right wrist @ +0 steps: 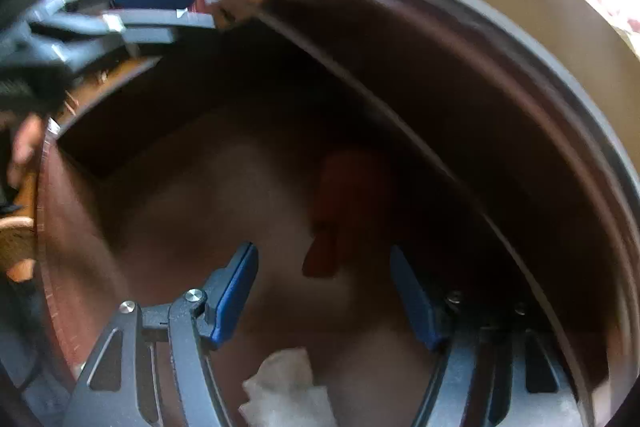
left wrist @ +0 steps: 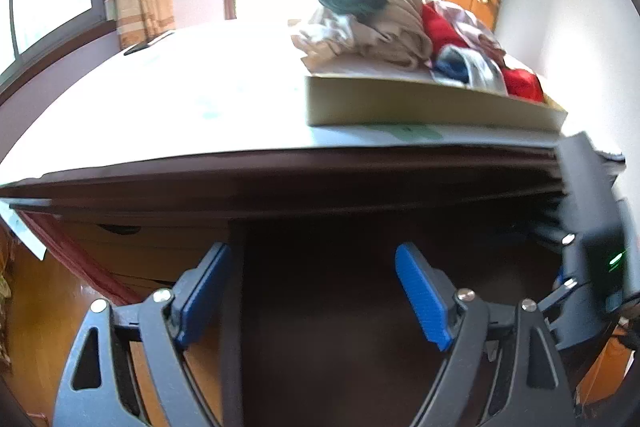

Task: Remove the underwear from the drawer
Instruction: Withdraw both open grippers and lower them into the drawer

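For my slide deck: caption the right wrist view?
Open right hand-held gripper reaching into the drawer toward a red garment.

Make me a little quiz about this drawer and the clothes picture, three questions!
1. True or false: the right hand-held gripper is holding the red garment.
2. What sits on the desk top? A) a flat box piled with clothes B) a lamp C) a shoe
3. Fill in: the white cloth lies in the ____.

Key: 1 false, its jaws are open and empty. 2 A. 3 drawer.
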The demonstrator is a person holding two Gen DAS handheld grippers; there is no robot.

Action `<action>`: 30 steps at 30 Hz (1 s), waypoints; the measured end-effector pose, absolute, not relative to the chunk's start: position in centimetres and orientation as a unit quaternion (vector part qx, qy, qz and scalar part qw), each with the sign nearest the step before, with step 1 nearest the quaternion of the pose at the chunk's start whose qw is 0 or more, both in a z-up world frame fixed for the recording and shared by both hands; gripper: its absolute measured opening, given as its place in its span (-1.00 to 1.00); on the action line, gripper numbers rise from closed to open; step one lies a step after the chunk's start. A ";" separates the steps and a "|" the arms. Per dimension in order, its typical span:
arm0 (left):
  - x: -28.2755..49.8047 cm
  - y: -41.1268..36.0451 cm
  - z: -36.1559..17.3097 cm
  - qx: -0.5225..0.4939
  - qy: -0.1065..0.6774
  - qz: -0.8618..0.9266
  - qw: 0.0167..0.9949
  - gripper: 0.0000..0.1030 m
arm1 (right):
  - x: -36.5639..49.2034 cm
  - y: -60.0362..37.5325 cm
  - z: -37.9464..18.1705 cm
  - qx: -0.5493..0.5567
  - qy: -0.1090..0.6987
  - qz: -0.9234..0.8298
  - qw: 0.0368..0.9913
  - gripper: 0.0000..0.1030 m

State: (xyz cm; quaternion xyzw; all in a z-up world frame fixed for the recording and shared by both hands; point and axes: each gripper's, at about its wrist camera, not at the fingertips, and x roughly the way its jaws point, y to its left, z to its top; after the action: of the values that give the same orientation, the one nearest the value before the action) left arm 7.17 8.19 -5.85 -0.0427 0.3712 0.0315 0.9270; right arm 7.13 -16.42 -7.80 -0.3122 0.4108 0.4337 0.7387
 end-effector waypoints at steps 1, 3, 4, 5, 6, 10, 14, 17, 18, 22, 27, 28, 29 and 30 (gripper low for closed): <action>7.1 8.5 -5.8 -0.047 0.369 0.032 0.928 0.67 | 7.1 -15.9 -8.2 -0.318 0.410 0.432 0.737 0.36; 6.9 8.8 -5.6 -0.054 0.364 0.034 0.929 0.69 | 7.0 -15.0 -8.7 -0.328 0.401 0.429 0.740 0.36; 6.6 9.0 -5.7 -0.056 0.363 0.034 0.929 0.69 | 7.1 -14.7 -8.9 -0.331 0.398 0.427 0.742 0.36; 6.6 9.2 -5.8 -0.058 0.363 0.033 0.929 0.70 | 7.2 -14.5 -9.1 -0.330 0.397 0.425 0.744 0.36; 6.6 9.3 -5.9 -0.060 0.363 0.033 0.929 0.70 | 7.2 -14.3 -9.2 -0.328 0.397 0.423 0.746 0.36; 6.3 9.3 -6.1 -0.065 0.365 0.032 0.928 0.70 | 8.0 -13.9 -10.1 -0.322 0.399 0.411 0.754 0.34; 6.3 9.3 -6.1 -0.069 0.365 0.031 0.928 0.71 | 7.9 -13.5 -10.1 -0.317 0.390 0.412 0.760 0.02; 6.2 9.0 -6.1 -0.065 0.367 0.029 0.928 0.71 | 8.2 -13.3 -9.8 -0.331 0.397 0.415 0.748 -0.66; 6.1 8.9 -6.1 -0.065 0.366 0.028 0.928 0.71 | 7.8 -13.5 -9.5 -0.337 0.395 0.419 0.745 -0.77; 5.5 8.3 -5.8 -0.066 0.364 0.022 0.929 0.71 | 7.2 -15.1 -7.2 -0.334 0.388 0.428 0.745 -0.82; 5.7 6.1 -6.2 -0.060 0.382 -0.009 0.922 0.71 | 5.8 -19.3 -4.3 -0.309 0.391 0.433 0.751 -0.83; 5.8 5.5 -6.4 -0.056 0.389 -0.020 0.919 0.71 | 5.5 -20.1 -4.1 -0.306 0.392 0.431 0.753 -0.83; 6.0 4.7 -6.5 -0.052 0.392 -0.028 0.918 0.71 | 5.4 -20.9 -4.1 -0.301 0.396 0.429 0.754 -0.82; 6.1 4.2 -6.6 -0.046 0.395 -0.032 0.917 0.71 | 5.4 -21.4 -4.2 -0.294 0.399 0.430 0.755 -0.82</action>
State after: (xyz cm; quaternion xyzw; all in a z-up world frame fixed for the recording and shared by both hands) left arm 6.13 4.21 -6.62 -0.0456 0.3948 -0.0317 0.9171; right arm 5.43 -21.36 -4.23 -0.2936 0.3989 0.4296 0.7551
